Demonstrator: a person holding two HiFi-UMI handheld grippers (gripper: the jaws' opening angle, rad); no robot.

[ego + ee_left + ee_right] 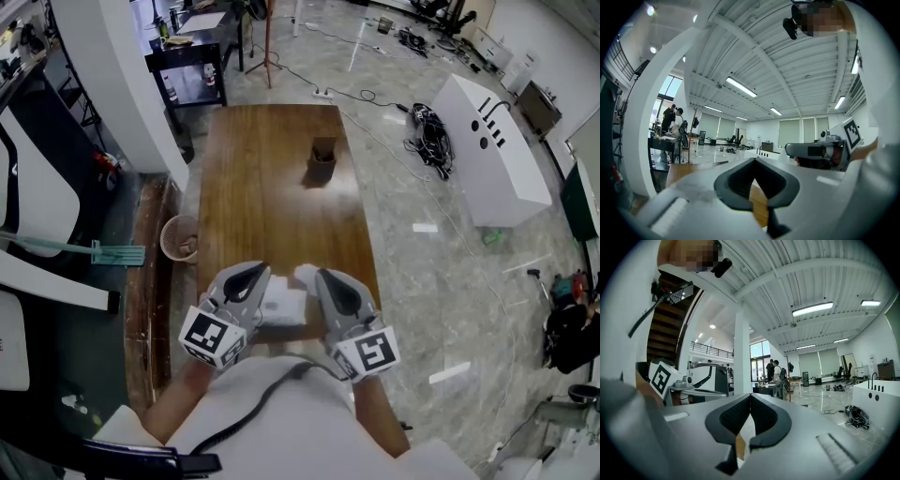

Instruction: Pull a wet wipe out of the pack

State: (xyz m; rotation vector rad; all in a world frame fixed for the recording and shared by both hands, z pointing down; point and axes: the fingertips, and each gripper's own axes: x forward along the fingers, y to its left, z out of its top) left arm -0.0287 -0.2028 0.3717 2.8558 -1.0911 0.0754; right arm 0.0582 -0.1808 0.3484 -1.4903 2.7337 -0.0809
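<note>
As the pull appears to be getting under way, the right gripper is pressing its jaws together tip to tip, seemingly on a white tuft of wet wipe at lower centre of the head view. The left gripper, just beside it, is likewise showing closed jaws, with nothing visible between them. The white pack is sitting between the two, at the near end of the wooden table. A dark cup is standing well beyond, toward upper centre. The next move is likely calling for a steady draw away from the pack, with the pack held back so it is not lifting along.
</note>
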